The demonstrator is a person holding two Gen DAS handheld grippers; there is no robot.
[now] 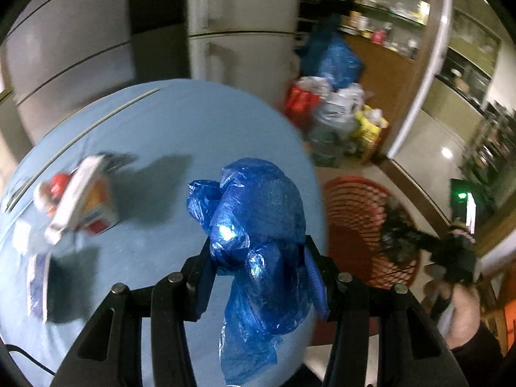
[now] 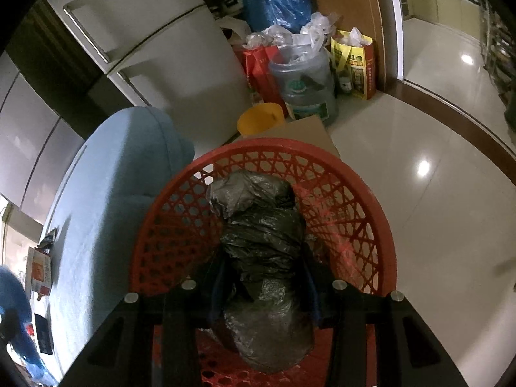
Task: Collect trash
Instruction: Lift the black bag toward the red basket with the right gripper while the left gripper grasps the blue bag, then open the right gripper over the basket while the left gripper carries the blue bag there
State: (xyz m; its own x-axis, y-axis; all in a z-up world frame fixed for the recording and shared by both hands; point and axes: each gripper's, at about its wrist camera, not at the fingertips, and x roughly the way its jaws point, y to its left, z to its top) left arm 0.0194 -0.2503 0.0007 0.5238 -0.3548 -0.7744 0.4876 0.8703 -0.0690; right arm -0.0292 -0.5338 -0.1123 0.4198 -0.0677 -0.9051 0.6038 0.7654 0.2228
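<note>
Glossy pale floor tiles [image 2: 435, 148] and a white fridge [image 2: 167, 51] frame this kitchen corner, and both tools are loaded. At lower centre of the left wrist view, the left gripper [image 1: 256, 246] has its two black fingers clamped on a crumpled blue plastic bag [image 1: 254, 235], which bulges above the fingertips and trails down between them toward the bottom edge. Under it spreads a round table with a light blue cloth [image 1: 154, 135]. At the left of that frame, blurred, a red-and-white carton [image 1: 80, 200] lies on the cloth with more packaging just below it.

Over to the right wrist view: the right gripper [image 2: 262, 267] is pinched on a wadded black trash bag [image 2: 261, 235], held inside the rim of a red lattice basket [image 2: 351, 200] that fills the lower middle of the frame. The blue-clothed table sits just beside the basket, on its left. Beyond the basket, toward upper centre, a yellow bowl [image 2: 258, 117] rests on the floor beside a cardboard sheet [image 2: 306, 132]. Behind those stands a clear water jug stuffed with plastic [image 2: 303, 77], flanked by a red paper bag [image 2: 261, 64], a yellow shopping bag [image 2: 354, 64], and a big blue sack [image 2: 277, 3] at the top.
</note>
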